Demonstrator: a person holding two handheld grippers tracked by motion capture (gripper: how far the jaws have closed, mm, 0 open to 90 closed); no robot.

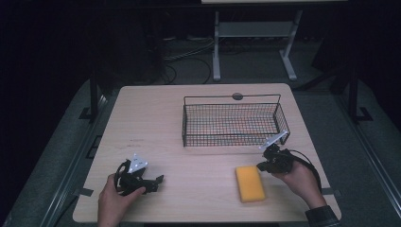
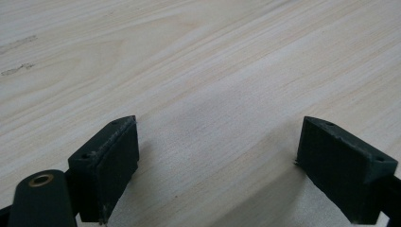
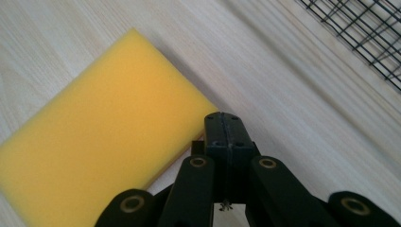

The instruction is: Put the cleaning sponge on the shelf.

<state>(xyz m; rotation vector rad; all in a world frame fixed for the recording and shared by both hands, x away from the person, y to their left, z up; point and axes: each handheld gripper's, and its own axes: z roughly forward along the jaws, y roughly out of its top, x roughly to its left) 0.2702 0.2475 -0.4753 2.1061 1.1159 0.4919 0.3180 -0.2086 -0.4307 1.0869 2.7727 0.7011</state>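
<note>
Two tools: right tool (image 1: 265, 161) nearer, pinched shut and empty, just right of sponge (image 1: 250, 183); sponge's long axis toward basket (image 1: 235, 137); left tool (image 1: 153, 182) wide, well left.

High view looks down on the table (image 1: 156, 123) — gripper views skim it closely.

Sponge (image 3: 99, 137) cut off by the right gripper view's left edge, one corner hidden behind the right gripper (image 3: 228, 124).

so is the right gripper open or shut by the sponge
Shut. In the right gripper view the right gripper has its two jaws pressed flat together with nothing between them, at the edge of the yellow sponge.
</note>
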